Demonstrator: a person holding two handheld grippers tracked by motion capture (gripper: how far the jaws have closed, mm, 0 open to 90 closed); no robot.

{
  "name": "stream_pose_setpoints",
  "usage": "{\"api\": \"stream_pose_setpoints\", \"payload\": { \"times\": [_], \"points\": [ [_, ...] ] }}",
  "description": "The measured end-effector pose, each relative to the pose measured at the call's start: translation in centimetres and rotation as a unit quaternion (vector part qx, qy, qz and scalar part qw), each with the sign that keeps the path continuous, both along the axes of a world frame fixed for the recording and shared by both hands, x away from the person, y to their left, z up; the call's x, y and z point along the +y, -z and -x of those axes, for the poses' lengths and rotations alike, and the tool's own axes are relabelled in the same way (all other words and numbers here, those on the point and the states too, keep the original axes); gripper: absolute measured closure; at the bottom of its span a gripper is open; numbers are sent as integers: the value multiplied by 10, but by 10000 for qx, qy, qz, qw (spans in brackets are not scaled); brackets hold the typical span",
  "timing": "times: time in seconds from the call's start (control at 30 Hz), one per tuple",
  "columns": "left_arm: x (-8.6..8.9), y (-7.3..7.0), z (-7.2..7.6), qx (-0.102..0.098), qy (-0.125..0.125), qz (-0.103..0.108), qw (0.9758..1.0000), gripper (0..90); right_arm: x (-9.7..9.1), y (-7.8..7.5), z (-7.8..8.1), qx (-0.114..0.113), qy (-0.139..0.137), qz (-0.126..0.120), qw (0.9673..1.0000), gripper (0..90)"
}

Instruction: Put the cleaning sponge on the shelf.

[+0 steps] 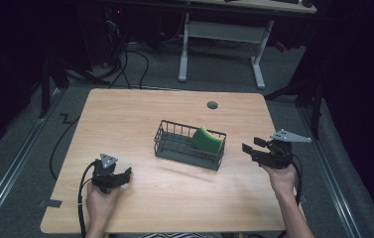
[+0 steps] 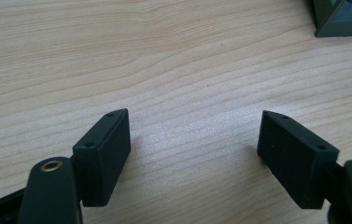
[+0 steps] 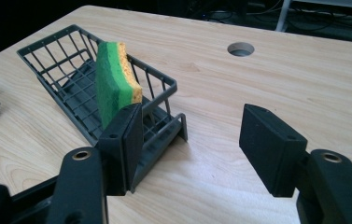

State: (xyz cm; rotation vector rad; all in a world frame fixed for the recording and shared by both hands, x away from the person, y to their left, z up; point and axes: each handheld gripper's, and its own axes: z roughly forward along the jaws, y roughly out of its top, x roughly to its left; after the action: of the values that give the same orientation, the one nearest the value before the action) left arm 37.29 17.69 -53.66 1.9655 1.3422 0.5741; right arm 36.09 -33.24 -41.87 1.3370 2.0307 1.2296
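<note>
Green sponge: 1 | wire basket: 1 | hand-held grippers: 2

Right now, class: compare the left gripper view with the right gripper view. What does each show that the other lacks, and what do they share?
Left gripper view alone: the left gripper, its fingers open over bare wood, and just a corner of the basket. Right gripper view alone: the right gripper, fingers open and empty, the green and yellow sponge standing on edge in that wire basket, and a round hole in the tabletop. Shared: the wooden table and the basket.

Bright tabletop, dark surroundings, soft shadows
</note>
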Motion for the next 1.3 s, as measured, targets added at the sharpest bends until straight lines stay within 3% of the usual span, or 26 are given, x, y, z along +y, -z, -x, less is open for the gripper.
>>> {"api": "stream_pose_setpoints", "payload": {
  "times": [0.5,0.87,1.3],
  "points": [
    [0,0,0,-1,-1,-2,10000,261,-14,26,24,42,228,-163,9996,402],
    [0,0,0,0,2,-2,10000,261,-12,48,30,164,289,-245,9991,403],
    [0,0,0,0,-2,-3,10000,261,-3,81,31,399,316,-110,9986,401]
  ]
}}
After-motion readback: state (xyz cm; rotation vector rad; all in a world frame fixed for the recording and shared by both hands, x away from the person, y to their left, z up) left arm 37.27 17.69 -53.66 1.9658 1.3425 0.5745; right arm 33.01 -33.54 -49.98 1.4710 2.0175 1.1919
